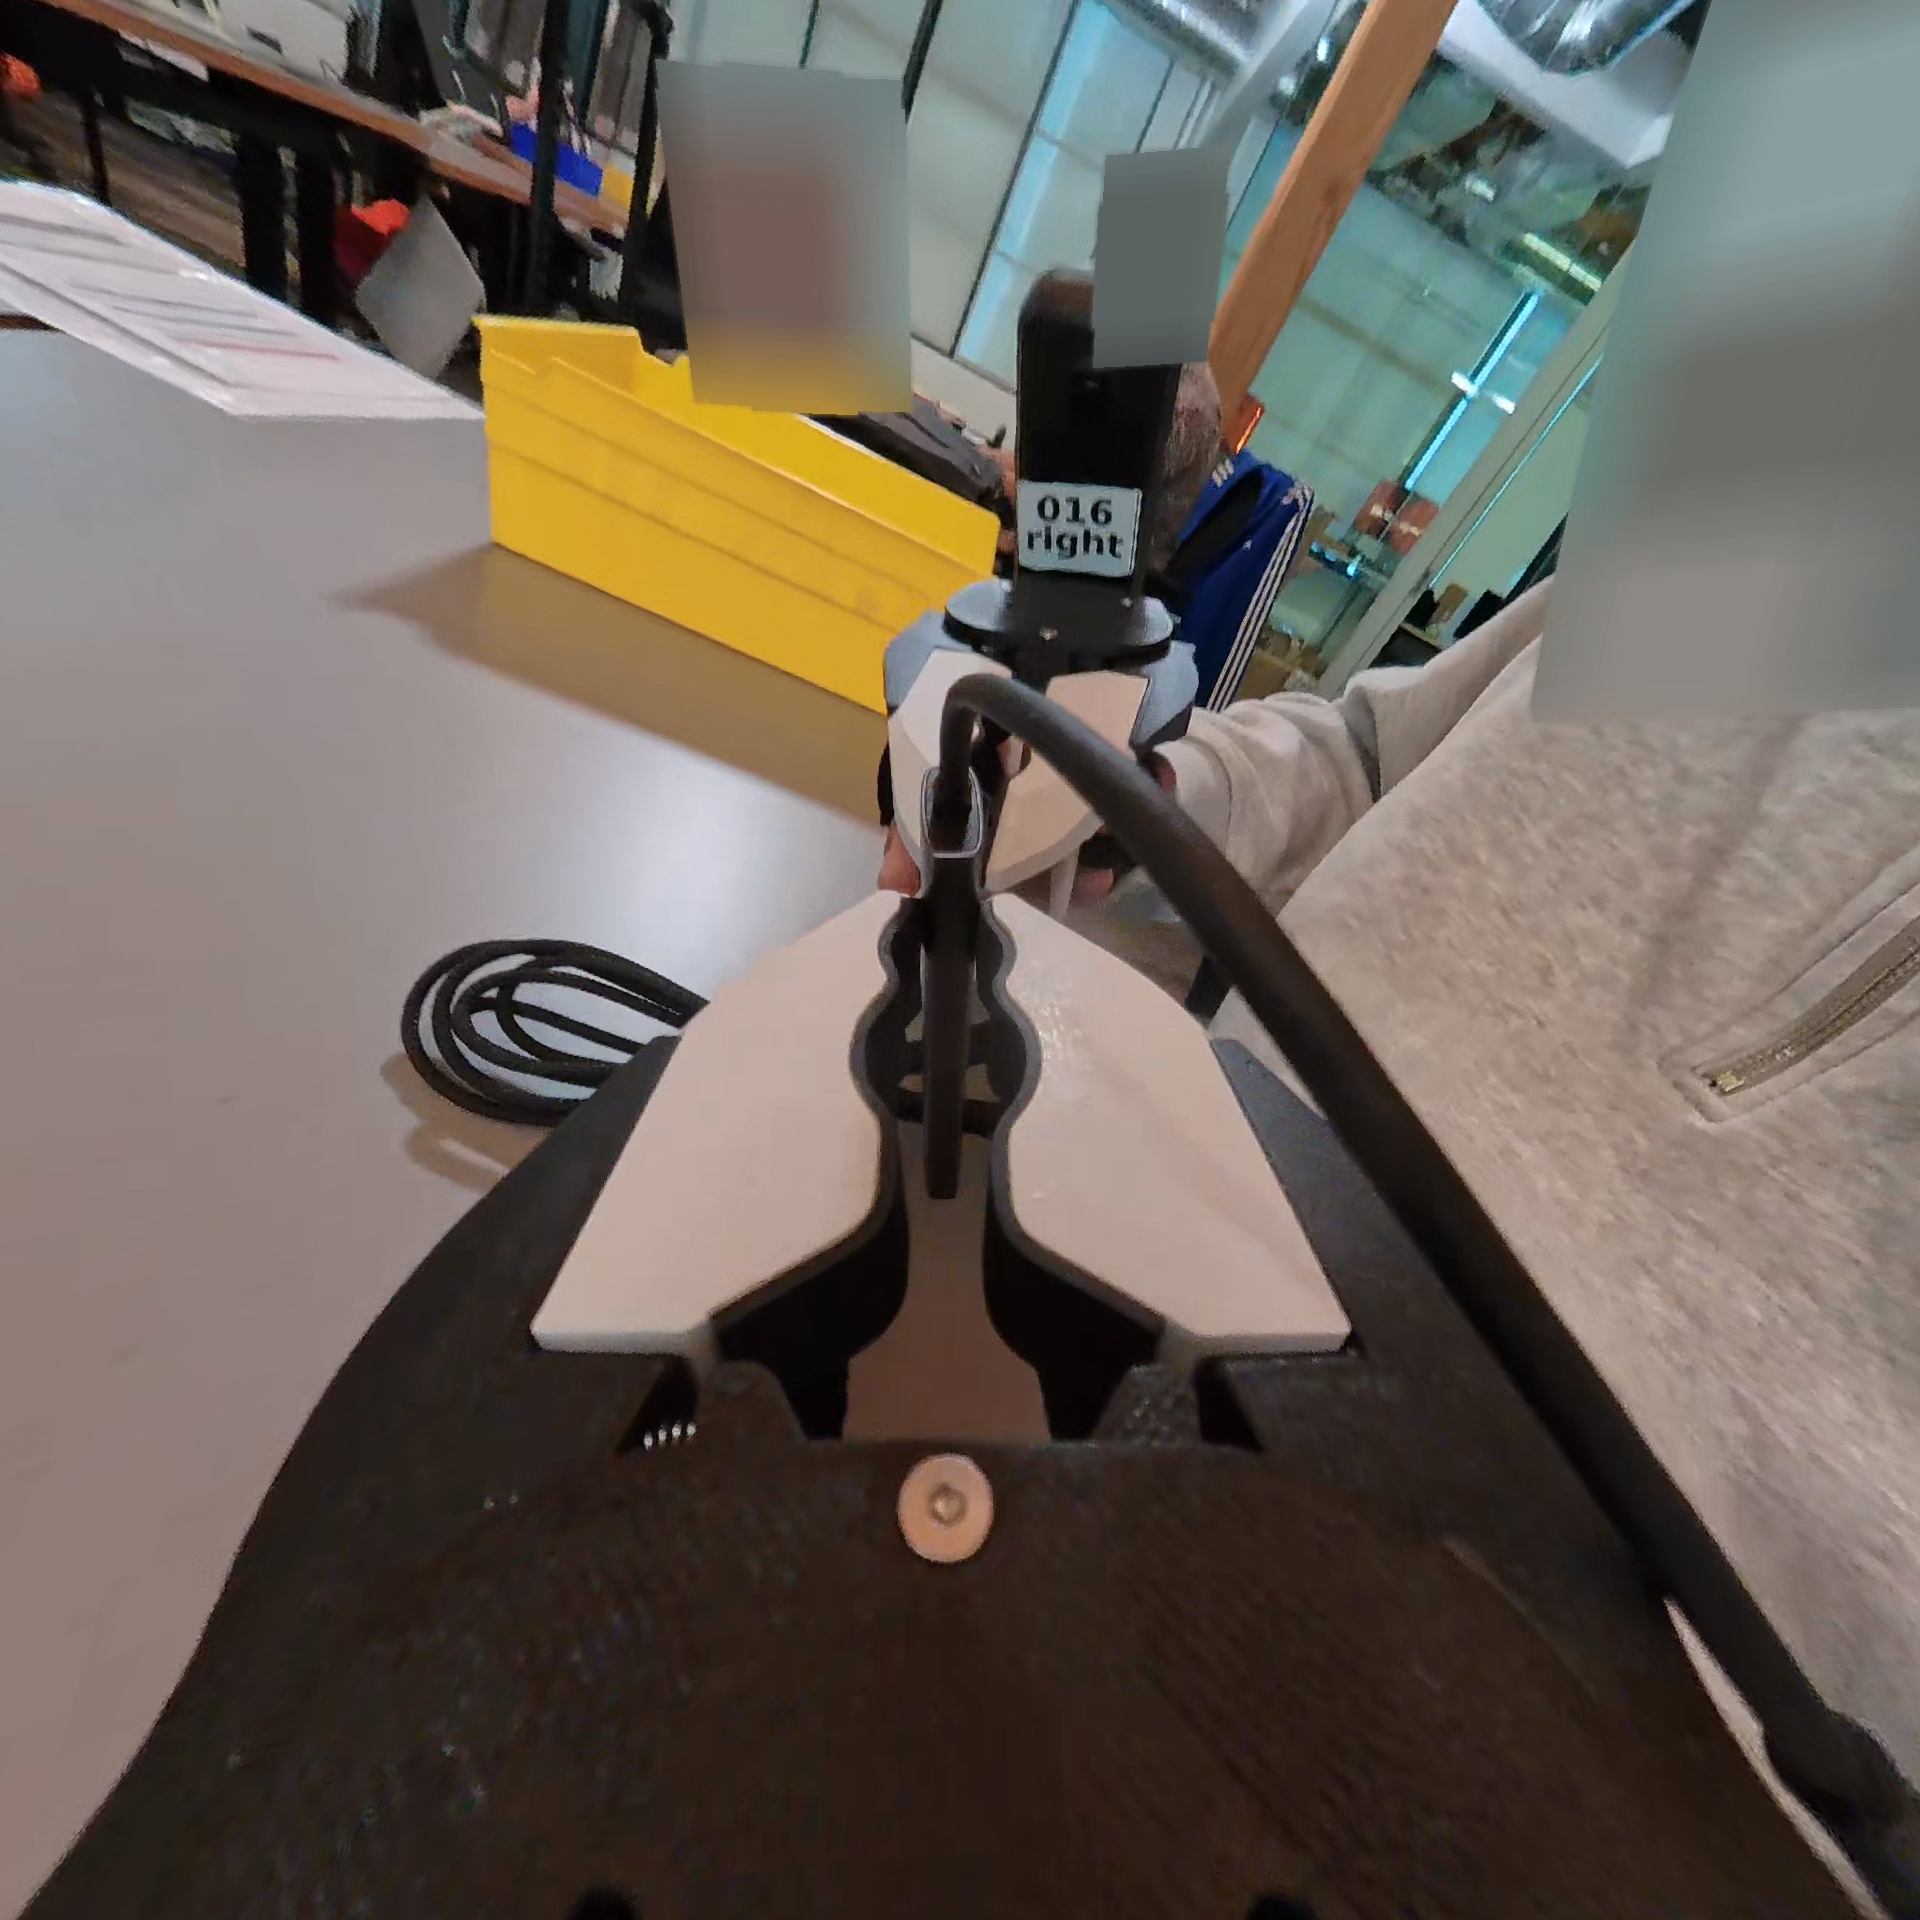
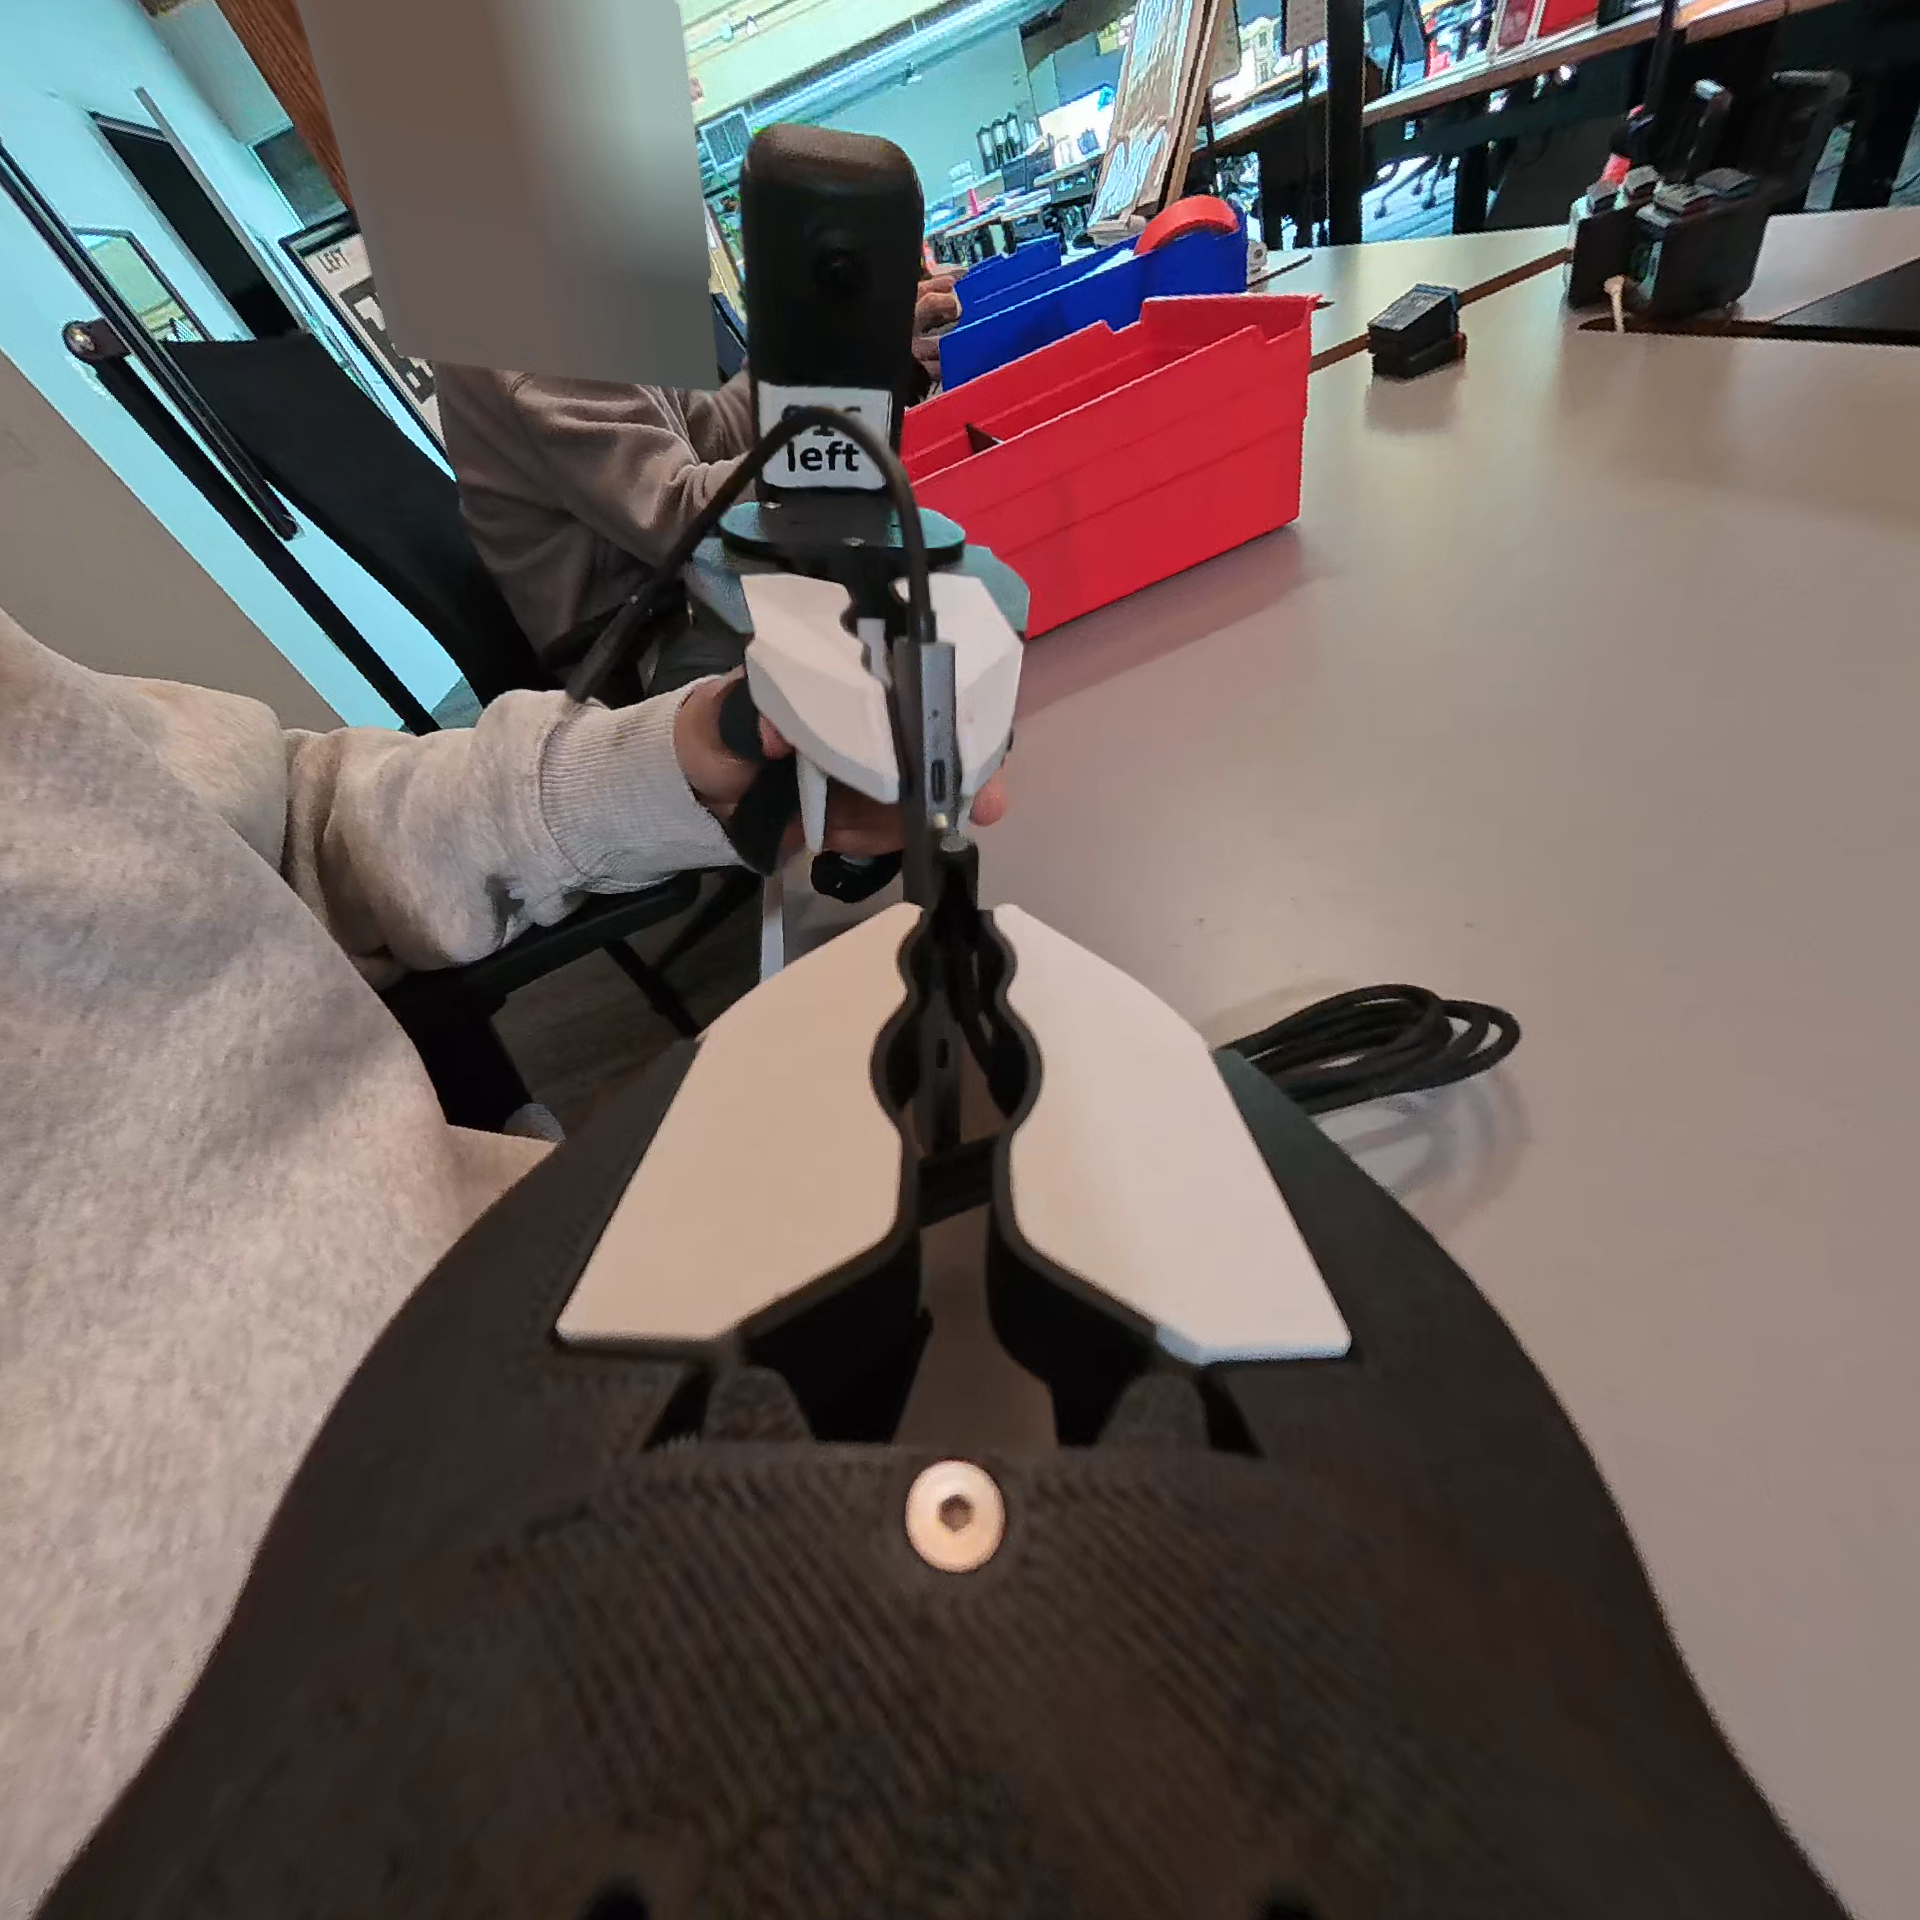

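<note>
- right gripper [image 2: 951,1023] jaws closed on thin black cable [image 2: 940,1049], held over near edge of grey counter [image 2: 1558,779]
- left gripper [image 2: 914,727] faces it, clamping grey connector [image 2: 938,727]
- coiled black cord [image 2: 1382,1039] on counter just right of jaws
- red bin [image 2: 1122,457] farther back, blue bin [image 2: 1101,275] behind it

hand-held gripper [image 1: 943,935]: white fingers | black body | silver screw | grey sleeve [image 2: 582,790]

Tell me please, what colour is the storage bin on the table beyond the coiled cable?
Yellow bin in the left wrist view; the right wrist view shows a red bin.
</note>
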Demonstrator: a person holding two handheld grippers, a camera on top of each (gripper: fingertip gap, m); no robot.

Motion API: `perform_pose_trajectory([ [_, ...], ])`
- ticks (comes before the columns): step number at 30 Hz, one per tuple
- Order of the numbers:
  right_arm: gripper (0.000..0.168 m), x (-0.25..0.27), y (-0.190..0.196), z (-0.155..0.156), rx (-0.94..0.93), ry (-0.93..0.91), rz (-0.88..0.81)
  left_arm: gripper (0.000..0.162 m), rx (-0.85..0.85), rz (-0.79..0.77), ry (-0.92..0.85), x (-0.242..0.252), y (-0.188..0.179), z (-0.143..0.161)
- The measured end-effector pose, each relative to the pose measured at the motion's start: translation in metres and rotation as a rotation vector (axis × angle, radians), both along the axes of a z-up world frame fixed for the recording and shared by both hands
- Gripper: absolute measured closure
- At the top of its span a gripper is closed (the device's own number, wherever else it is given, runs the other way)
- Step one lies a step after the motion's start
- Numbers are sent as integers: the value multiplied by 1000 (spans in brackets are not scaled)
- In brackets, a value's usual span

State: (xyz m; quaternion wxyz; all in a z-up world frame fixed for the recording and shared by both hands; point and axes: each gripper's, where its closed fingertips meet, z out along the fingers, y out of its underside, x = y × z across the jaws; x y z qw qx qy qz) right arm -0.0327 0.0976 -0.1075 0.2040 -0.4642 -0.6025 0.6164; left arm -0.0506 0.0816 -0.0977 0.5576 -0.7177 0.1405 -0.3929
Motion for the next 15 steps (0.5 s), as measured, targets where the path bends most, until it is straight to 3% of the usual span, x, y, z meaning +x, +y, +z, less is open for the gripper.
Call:
perform_pose_trajectory([
  [8, 160, 0, -1, -8, 9, -45, 14, 153, -47, -43, 59, 14, 1, -12],
  [15, 161, 0, 2, -13, 22, -72, 10, 153, -16, -29, 2, 6, -1, -2],
])
